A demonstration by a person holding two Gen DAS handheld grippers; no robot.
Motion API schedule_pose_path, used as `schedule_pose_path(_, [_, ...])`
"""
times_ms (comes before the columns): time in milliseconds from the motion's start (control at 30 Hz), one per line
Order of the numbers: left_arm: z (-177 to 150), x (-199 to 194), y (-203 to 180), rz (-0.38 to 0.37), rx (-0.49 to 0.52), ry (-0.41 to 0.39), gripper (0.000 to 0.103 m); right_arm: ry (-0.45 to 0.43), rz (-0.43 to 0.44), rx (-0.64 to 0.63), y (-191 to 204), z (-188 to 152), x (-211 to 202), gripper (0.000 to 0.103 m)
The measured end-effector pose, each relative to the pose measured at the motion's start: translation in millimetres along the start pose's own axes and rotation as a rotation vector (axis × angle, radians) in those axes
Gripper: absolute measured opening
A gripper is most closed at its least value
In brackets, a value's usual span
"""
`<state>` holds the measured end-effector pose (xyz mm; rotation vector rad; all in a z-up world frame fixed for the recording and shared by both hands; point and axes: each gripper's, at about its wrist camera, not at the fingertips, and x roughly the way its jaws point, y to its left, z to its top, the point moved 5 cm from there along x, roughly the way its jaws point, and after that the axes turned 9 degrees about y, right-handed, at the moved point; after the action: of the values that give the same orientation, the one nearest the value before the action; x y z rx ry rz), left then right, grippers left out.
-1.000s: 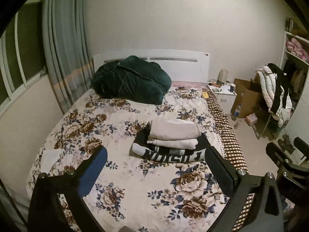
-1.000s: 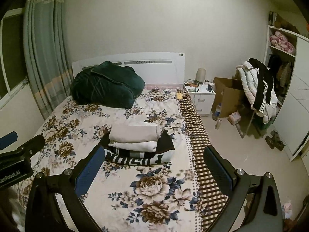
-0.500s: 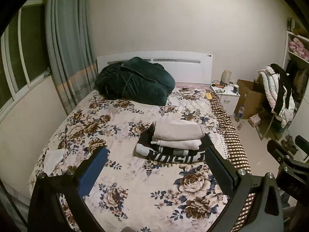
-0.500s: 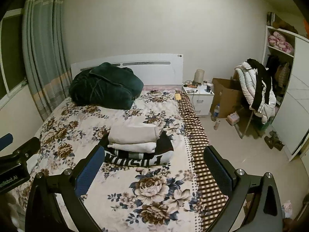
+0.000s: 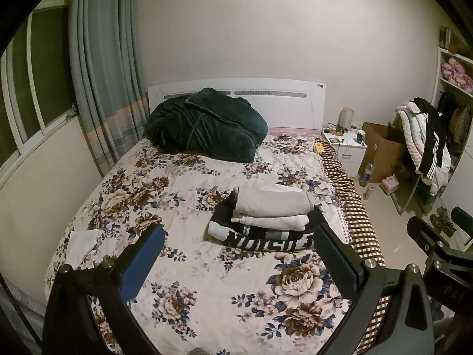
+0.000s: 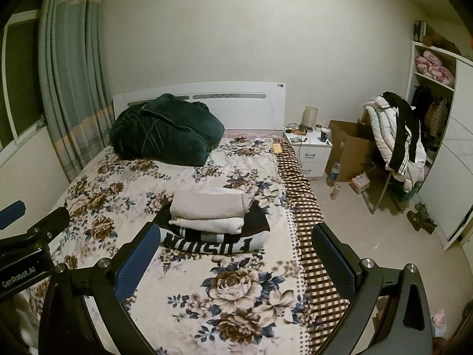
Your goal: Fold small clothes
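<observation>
A bed with a floral cover holds a dark green bundled blanket by the white headboard. Right: a white nightstand, cardboard box, grey curtain left.

Each black tool carries blue pads and silver screws.

Soft matt cotton on the quilt, printed with flowers; plush, faintly sheeny velvet on the green blanket. Thick matt knit cloth in the stack, glossy white board for the headboard. Matt black plastic on the gripper fingers with dimpled blue rubber pads and shiny metal screws; plain brown cardboard on the box.
</observation>
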<state>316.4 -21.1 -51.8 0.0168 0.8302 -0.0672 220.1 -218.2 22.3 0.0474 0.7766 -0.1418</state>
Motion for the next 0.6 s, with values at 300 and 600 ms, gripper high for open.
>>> schedule_pose_path(300, [1.6, 2.3, 0.7, 0.002, 0.001, 0.0, 0.103, -0.001, 0.007, -0.005, 0.0, 2.8, 2.1, 0.103])
schedule_pose_path(600, [2.3, 3.3, 1.9, -0.004, -0.001, 0.003, 0.103, -0.001, 0.008, -0.006, 1.1, 6.5, 5.2, 0.103])
